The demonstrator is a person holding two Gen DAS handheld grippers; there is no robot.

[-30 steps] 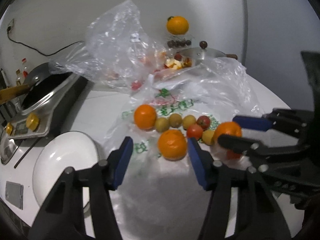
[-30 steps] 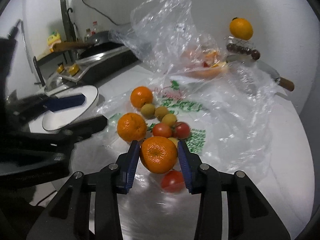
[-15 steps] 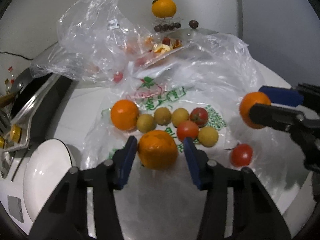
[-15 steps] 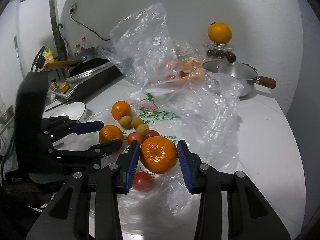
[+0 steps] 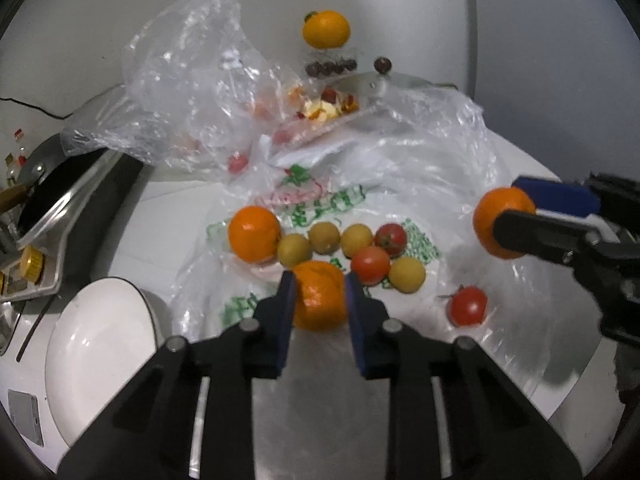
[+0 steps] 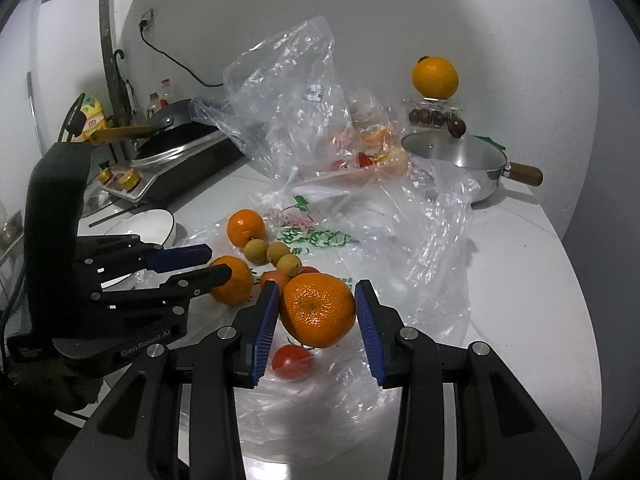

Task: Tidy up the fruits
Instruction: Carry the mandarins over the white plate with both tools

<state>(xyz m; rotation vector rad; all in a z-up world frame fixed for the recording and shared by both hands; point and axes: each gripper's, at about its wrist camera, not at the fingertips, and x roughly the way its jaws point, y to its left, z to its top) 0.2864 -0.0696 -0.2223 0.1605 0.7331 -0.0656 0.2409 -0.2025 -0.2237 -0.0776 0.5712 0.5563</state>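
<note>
I see a white counter [image 6: 520,280] with clear plastic bags [image 6: 288,92] spread and heaped over it, a stove [image 6: 180,160] with a pan at its far left, a steel pot [image 6: 456,160] with a wooden handle at the back, and a white plate [image 5: 100,344] near the left edge. My left gripper [image 5: 320,300] is clamped on one orange [image 5: 320,300], low over the flat printed bag [image 5: 324,204]. My right gripper [image 6: 316,308] is closed on a second orange [image 6: 316,308], held up off the counter, well right of the pile in the left view. A third orange [image 5: 254,233] lies on the printed bag, touching a row of three small tan fruits [image 5: 324,237]; a fourth tan one [image 5: 407,274] sits just behind two tomatoes [image 5: 370,265]. Another tomato [image 5: 467,306] lies apart on the plastic, below the lifted orange. A yellow-orange fruit [image 6: 435,77] is perched on a clear box of dark grapes [image 6: 434,116] behind the pot.
</note>
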